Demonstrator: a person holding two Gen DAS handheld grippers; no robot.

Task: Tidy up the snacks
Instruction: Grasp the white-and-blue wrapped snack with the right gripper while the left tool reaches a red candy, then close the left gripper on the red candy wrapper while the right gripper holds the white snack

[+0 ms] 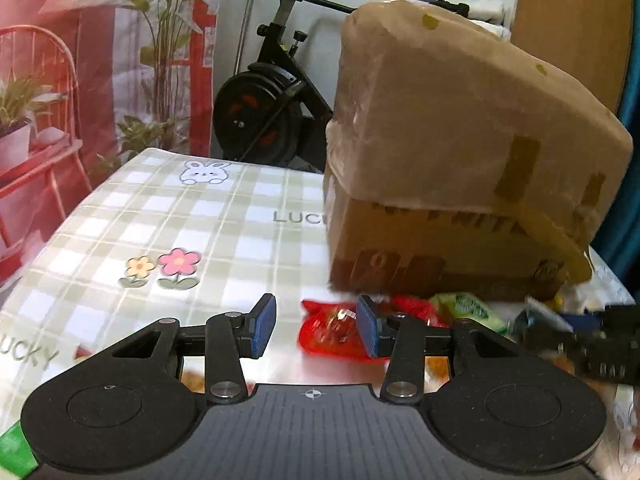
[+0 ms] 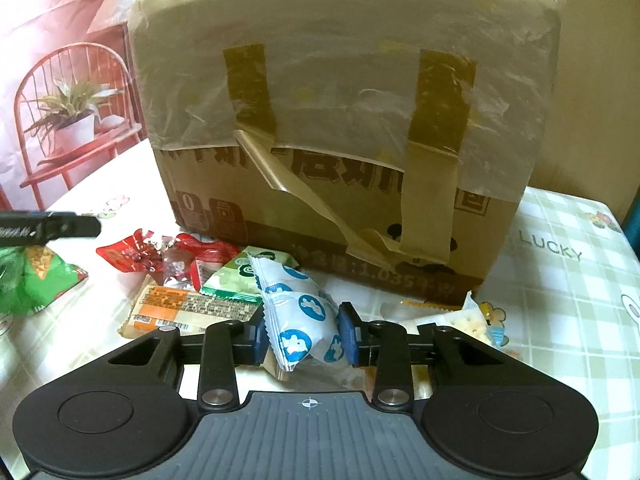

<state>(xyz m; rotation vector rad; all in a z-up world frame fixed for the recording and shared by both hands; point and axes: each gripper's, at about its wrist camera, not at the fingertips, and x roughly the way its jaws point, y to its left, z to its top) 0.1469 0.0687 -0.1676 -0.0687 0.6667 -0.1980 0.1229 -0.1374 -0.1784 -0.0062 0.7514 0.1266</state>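
A white snack packet printed with blue circles [image 2: 298, 320] is clamped between the blue pads of the right gripper [image 2: 302, 330], its jaws narrowed onto both sides of the wrapper. The left gripper [image 1: 316, 330] is held with its jaws partly open and nothing between them, a red snack wrapper [image 1: 334, 332] being seen on the checked tablecloth [image 1: 160, 216] just beyond its right pad. Further packets, among them an orange-labelled bar [image 2: 188, 308], a green-and-white pack [image 2: 240, 276] and a green bag [image 2: 32, 280], are scattered in front of the taped cardboard box [image 2: 340, 120].
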